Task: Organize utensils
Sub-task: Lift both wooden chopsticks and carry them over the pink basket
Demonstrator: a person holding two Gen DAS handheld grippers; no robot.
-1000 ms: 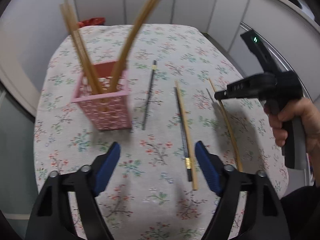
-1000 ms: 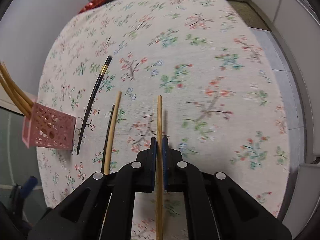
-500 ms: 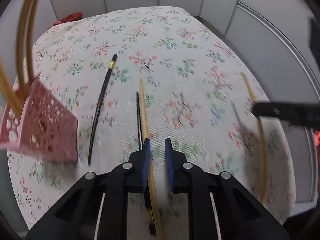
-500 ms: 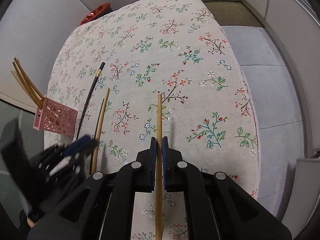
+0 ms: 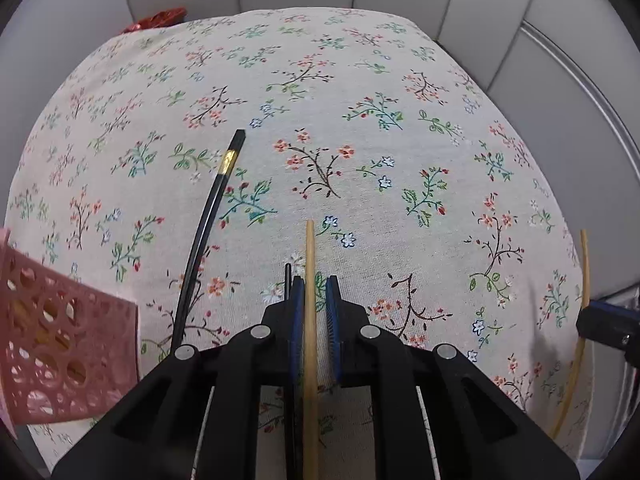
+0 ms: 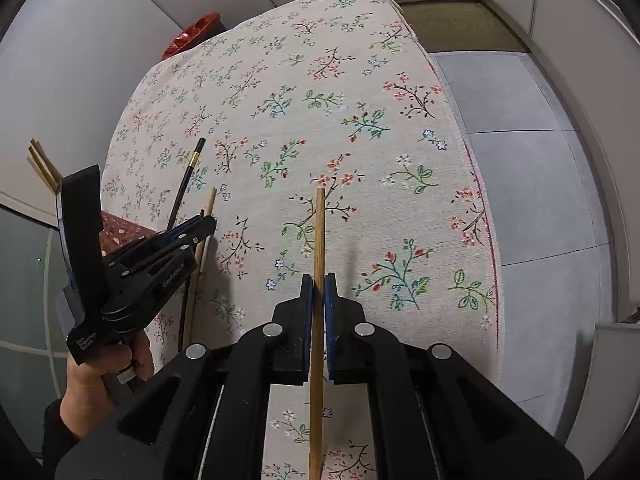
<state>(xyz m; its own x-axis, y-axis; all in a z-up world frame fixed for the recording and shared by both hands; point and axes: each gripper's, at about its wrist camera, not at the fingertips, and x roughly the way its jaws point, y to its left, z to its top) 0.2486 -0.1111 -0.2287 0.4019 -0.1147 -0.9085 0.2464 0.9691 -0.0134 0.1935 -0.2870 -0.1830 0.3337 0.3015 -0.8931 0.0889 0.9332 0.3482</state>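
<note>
The right tool [image 6: 319, 286] pinches a wooden chopstick [image 6: 319, 240] above the floral surface [image 6: 360, 80]. The left tool [image 5: 311, 300] straddles a pale chopstick [image 5: 309, 248], pads slightly spread, a thin black one [image 5: 287, 280] alongside. Nearby: black chopstick [image 5: 212, 208], pink basket [image 5: 60, 352] (holding more sticks).

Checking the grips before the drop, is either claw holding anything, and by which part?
The right claw grips a wooden chopstick partway along its shaft. The left claw straddles a paler chopstick on the cloth, gap visible, so not clamped yet.
</note>
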